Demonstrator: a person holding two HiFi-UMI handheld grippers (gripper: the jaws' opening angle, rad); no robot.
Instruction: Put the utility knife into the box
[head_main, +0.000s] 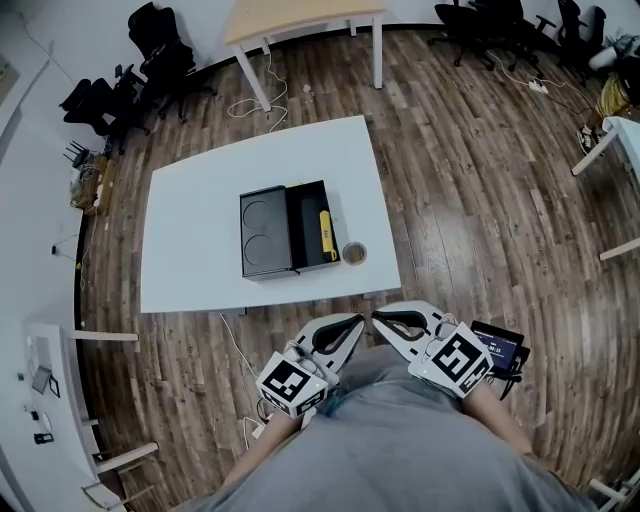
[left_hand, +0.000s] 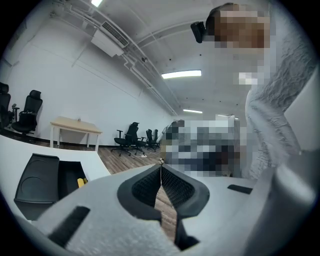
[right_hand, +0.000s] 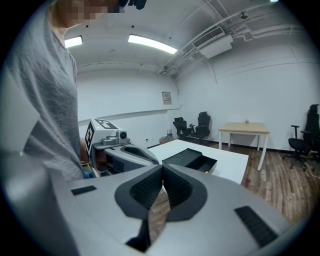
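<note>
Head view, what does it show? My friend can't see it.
A yellow utility knife lies inside an open black box on a white table, with a small round object beside the box. Near the person's body, the left gripper and right gripper are shut and empty.

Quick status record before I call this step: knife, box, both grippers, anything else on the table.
knife: yellow utility knife lies inside the box
box: black box open on the white table, lid flat on its left
left gripper: fingers shut, empty, off the table by the person's body
right gripper: fingers shut, empty, beside the left one
other: small round object, perhaps a tape roll, beside the box's right side
</note>
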